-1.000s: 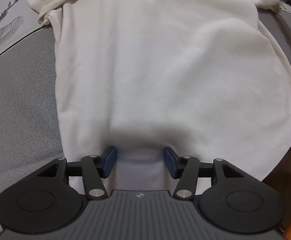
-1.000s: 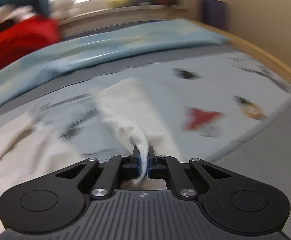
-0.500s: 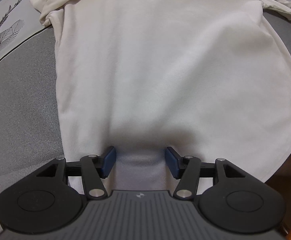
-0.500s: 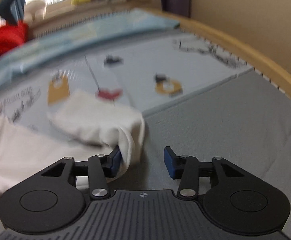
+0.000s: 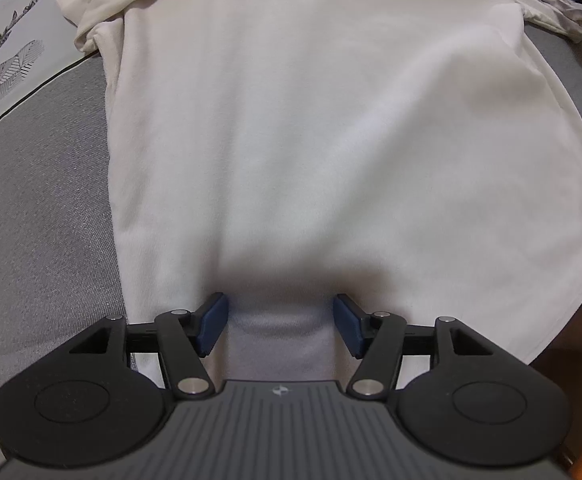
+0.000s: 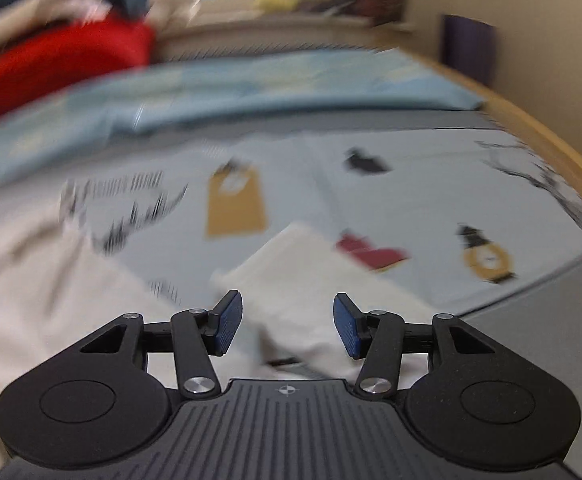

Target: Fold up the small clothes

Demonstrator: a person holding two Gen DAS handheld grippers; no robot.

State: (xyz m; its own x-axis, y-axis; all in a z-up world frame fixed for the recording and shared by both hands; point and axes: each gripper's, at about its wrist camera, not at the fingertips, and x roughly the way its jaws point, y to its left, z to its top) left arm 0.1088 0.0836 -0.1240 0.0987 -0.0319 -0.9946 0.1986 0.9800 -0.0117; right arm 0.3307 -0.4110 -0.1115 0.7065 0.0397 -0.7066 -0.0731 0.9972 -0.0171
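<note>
- On the grey woven mattress (image 5: 39,216) the white cotton T-shirt (image 5: 323,128) lies flat; the left gripper (image 5: 279,324) hovers at its hem, jaws parted, having just widened slightly, cloth below them unpinched.
- The right gripper (image 6: 287,324), jaws just opened and empty, points over the white sleeve (image 6: 307,272) at twelve o'clock; pinch its edge squarely.
- Blue patterned sheet (image 6: 431,184) and red cloth (image 6: 59,64) at ten o'clock lie clear.

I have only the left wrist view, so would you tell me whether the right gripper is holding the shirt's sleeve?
Observer: No. The right gripper is open. Its jaws have just been opening, and the sleeve lies loose beneath it, not pinched.
Operator: What lies farther up the bed?
Observer: A red cloth at the far left, though it is blurred.
Operator: And by the wall?
Observer: A dark box stands against it at the right.
</note>
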